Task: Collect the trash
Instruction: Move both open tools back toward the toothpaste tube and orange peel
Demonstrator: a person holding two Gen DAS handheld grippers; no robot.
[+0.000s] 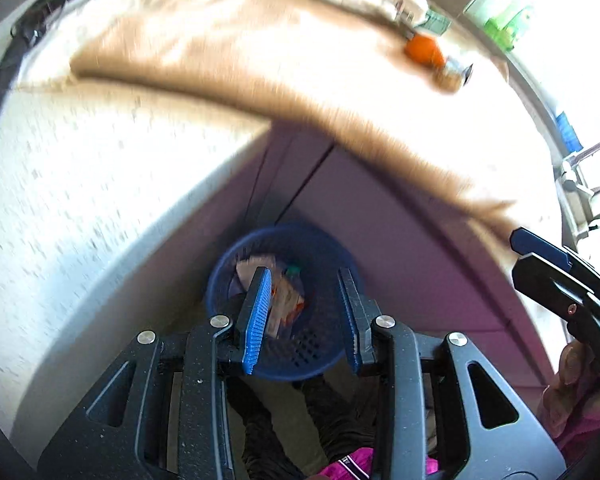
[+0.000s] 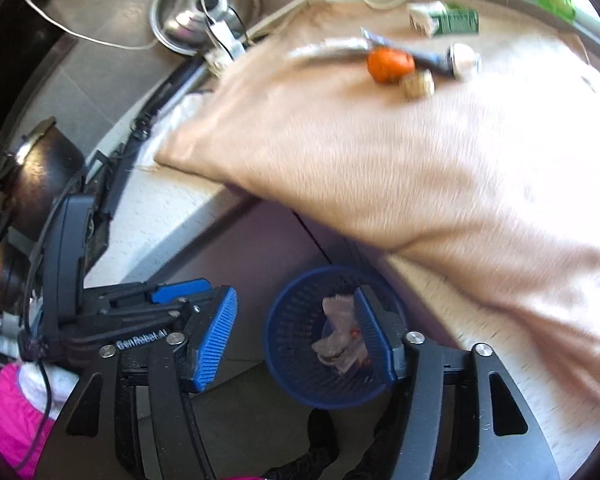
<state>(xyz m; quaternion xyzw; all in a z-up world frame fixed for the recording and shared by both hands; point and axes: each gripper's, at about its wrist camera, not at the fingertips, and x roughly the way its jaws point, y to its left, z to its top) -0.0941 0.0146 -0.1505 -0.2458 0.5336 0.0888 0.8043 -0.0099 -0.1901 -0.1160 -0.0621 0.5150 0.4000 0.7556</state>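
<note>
A blue mesh basket point(image 1: 228, 256) point(image 2: 276, 312) stands on the floor against the cabinet, with paper scraps and wrappers point(image 1: 280, 292) point(image 2: 338, 332) inside. My left gripper point(image 1: 303, 280) hovers over it, open, with nothing between its pads. My right gripper point(image 2: 296, 296) is also above the basket, open wide and empty. Up on the counter a beige cloth point(image 2: 380, 160) carries an orange ball point(image 1: 422, 50) point(image 2: 390, 64), a cork-like brown piece point(image 2: 418, 84), a green carton point(image 2: 458, 22) and a silvery tube end point(image 2: 464, 58). The pictures are motion-blurred.
The speckled white counter point(image 1: 100, 180) overhangs purple-grey cabinet doors point(image 1: 380, 220). A steel lid point(image 2: 204, 8), a dark pot point(image 2: 40, 172) and a white cord point(image 2: 80, 36) lie at the counter's far left. The person's pink clothing point(image 2: 4, 412) is close below.
</note>
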